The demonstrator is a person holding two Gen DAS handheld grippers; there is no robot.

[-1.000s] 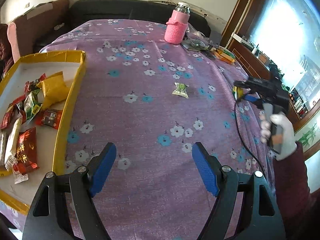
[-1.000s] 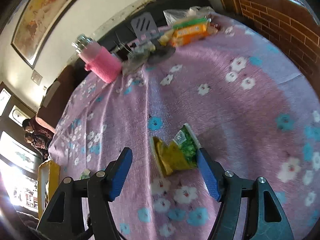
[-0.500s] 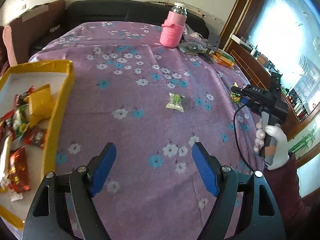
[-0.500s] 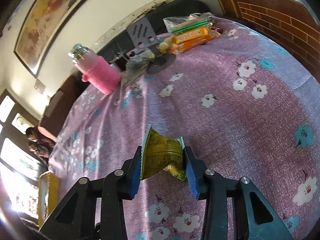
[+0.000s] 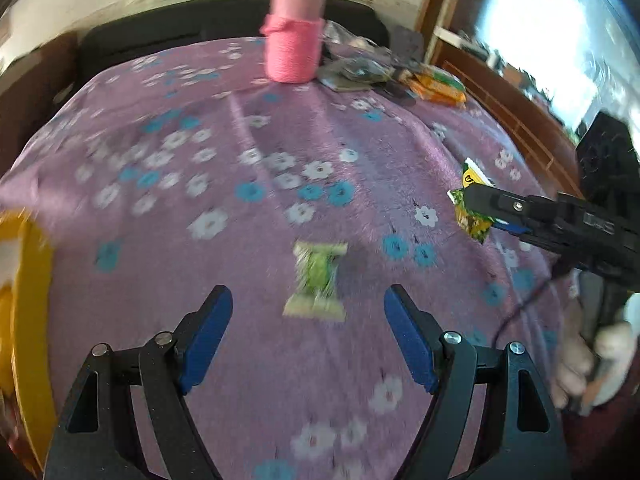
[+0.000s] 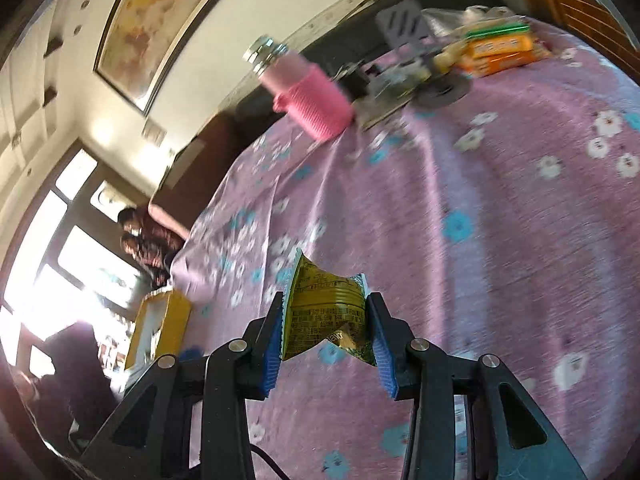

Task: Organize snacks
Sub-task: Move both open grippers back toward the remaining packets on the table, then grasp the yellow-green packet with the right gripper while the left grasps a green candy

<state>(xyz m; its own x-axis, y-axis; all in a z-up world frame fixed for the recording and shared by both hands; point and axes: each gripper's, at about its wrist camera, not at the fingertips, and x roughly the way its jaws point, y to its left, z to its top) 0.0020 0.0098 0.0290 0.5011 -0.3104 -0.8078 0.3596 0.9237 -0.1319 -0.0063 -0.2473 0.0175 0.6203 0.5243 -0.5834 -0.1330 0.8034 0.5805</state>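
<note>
A small green and white snack packet (image 5: 317, 278) lies on the purple flowered tablecloth, just ahead of and between the open blue pads of my left gripper (image 5: 308, 334). My right gripper (image 6: 326, 334) is shut on a yellow-green snack packet (image 6: 324, 312) and holds it above the cloth. That held packet (image 5: 471, 208) and the right gripper also show at the right of the left wrist view. The yellow tray (image 5: 28, 300) sits at the left edge; it also shows far left in the right wrist view (image 6: 160, 320).
A pink-sleeved bottle (image 5: 294, 40) stands at the far end of the table, with orange snack packs (image 5: 438, 86) and clutter beside it. A dark sofa runs behind the table. Wooden furniture stands at the right.
My left gripper has moved forward and right, from beside the tray up to the green and white packet. My right gripper closed on the yellow-green packet and lifted it off the cloth.
</note>
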